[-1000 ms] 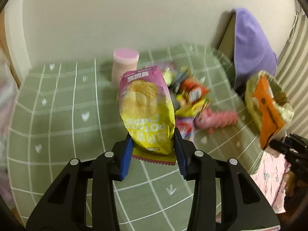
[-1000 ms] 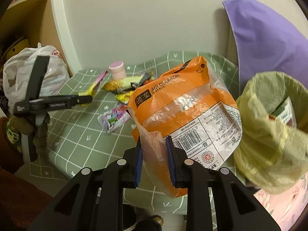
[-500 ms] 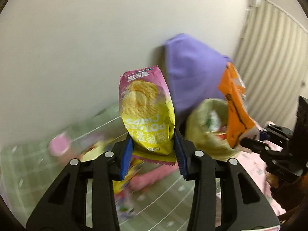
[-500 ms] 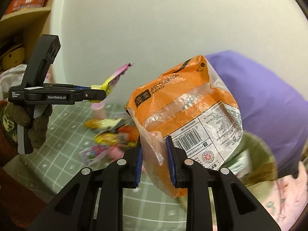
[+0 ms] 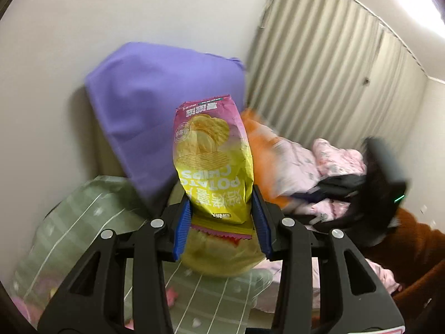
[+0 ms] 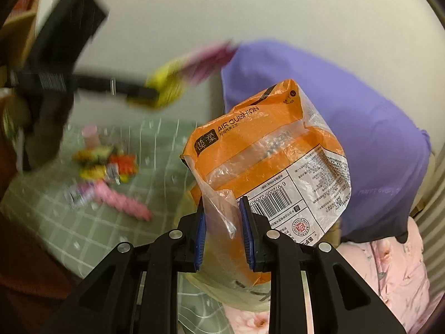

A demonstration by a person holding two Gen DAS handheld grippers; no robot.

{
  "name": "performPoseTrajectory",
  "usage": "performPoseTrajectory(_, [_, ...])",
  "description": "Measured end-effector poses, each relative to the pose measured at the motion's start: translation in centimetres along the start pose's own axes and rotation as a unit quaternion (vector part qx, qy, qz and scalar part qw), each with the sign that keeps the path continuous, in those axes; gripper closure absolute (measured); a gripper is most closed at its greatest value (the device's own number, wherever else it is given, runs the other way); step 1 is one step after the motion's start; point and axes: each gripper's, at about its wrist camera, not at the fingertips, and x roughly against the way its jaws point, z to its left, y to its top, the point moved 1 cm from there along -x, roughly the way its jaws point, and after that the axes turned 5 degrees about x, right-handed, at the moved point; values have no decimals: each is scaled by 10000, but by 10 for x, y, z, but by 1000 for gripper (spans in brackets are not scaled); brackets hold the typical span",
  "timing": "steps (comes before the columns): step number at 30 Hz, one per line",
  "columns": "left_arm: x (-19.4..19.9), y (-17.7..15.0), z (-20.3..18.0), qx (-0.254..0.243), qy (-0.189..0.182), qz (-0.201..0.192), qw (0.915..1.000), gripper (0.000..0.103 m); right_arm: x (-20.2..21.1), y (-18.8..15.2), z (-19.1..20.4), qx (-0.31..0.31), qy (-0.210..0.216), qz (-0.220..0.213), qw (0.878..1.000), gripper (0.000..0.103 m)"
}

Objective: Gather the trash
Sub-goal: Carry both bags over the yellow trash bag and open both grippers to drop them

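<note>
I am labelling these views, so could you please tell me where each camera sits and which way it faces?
Left wrist: sits on the left gripper, facing its chips bag, the purple cushion and curtain; a brown sleeve shows.
Right wrist: sits on the right gripper, facing its orange bag and the littered green table.
Shared: cushion, both bags.

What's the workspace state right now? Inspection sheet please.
Surface: green checked tablecloth, partly blurred.
Job's things: potato chips bag and orange air cushion bag, both held; yellow-green bin bag below them.
Clutter: wrapper pile, pink twisted item, pink cup on the cloth.
Grippers: left hand-held gripper shut on the chips bag; right hand-held gripper shut on the orange bag.
Cables: nothing seen.
Surroundings: purple cushion, pink floral bedding, ribbed curtain, plain wall.
</note>
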Motion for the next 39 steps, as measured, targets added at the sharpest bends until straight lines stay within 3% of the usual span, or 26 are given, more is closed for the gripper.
performPoseTrajectory(3, [-27, 18, -12, -201, -286, 210, 9992, 64, -24, -8, -15, -81, 236, 199, 9995, 80])
performPoseTrajectory(5, [-60, 23, -19, -376, -424, 654, 9962, 64, -36, -13, -21, -20, 333, 321, 9989, 80])
performPoseTrajectory(11, [-154, -12, -1, -494, 227, 1947, 9794, 64, -39, -32, -40, -135, 358, 415, 9984, 80])
performPoseTrajectory(17, [-179, -26, 10, -243, 104, 2192, 9753, 64, -45, -40, -45, -46, 299, 548, 9980, 80])
performPoseTrajectory(21, [-182, -26, 18, -26, 25, 2139, 9768, 63, -50, -44, -47, -177, 286, 543, 9980, 80])
performPoseTrajectory(24, [-164, -28, 24, 252, -126, 1982, 9798, 56, -48, -44, -45, -233, 298, 506, 9980, 78])
performPoseTrajectory(26, [-154, -26, 27, 362, -202, 1818, 9825, 48, -44, -45, -40, -198, 242, 507, 9982, 68])
performPoseTrajectory(28, [-146, -25, 27, 391, -182, 1686, 9847, 44, -41, -45, -34, -173, 177, 484, 9985, 67])
performPoseTrajectory(35, [-107, -18, 28, 529, 342, 901, 9939, 44, -20, -45, -23, -420, -134, 279, 9986, 60])
performPoseTrajectory(39, [-73, -21, 33, 640, 755, 407, 9943, 43, -5, -44, -21, -730, -294, 44, 9969, 60])
